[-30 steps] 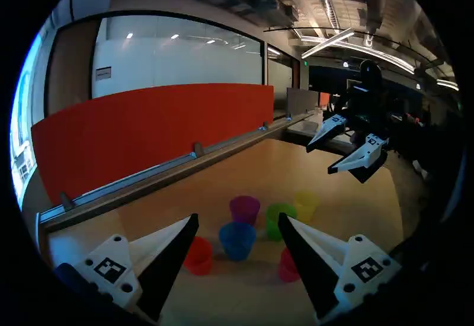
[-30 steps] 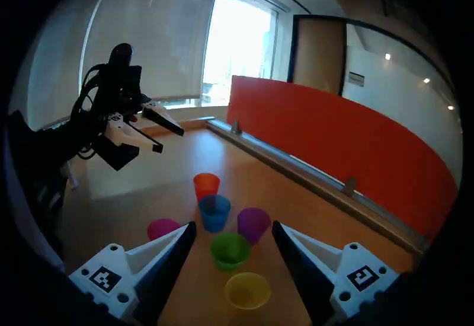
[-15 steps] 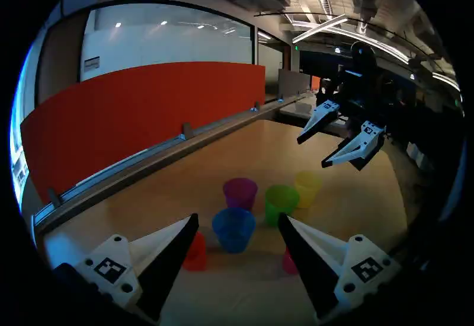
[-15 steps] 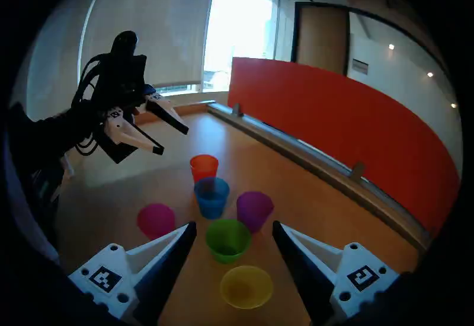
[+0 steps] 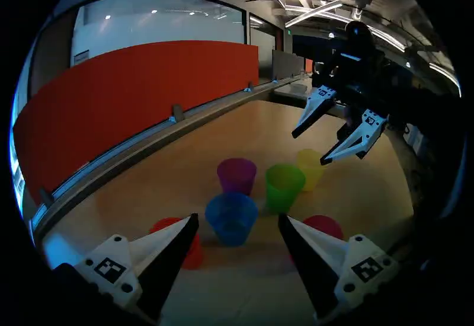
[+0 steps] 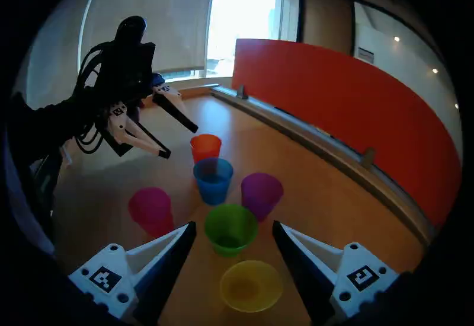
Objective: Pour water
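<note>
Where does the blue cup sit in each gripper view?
Left gripper view: blue cup low centre, purple cup just behind it.
Right gripper view: blue cup near centre, purple cup to its right.
Shared landmark: red partition, on the right in the right gripper view.

A light wooden table is seen across the lower half of the right gripper view. Six cups are set upright on it, clustered at centre: an orange cup uppermost, a blue cup just below, a purple cup right, a pink cup left, a green cup lower, and a yellow cup lowest.
</note>
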The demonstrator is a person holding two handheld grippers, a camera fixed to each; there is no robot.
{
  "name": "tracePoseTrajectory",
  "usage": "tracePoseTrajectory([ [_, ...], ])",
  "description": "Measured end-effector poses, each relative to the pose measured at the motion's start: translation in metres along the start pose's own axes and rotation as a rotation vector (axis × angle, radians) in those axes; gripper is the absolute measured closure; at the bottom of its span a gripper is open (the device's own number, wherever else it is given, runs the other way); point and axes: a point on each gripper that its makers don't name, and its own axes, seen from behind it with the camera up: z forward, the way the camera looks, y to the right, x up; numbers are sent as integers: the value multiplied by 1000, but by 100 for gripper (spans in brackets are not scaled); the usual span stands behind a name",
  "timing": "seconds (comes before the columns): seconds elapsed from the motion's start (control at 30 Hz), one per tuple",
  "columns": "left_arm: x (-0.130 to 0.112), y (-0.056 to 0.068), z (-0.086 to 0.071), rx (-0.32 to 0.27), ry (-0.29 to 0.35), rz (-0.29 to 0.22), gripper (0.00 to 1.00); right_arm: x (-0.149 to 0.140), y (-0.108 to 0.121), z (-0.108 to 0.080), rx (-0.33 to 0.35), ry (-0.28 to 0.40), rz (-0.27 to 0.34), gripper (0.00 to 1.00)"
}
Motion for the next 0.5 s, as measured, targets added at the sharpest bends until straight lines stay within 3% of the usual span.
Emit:
tracePoseTrajectory([
  [0.5, -15, 3, 27, -28, -59, 36, 0, -20, -2, 18, 20, -35, 12, 0],
])
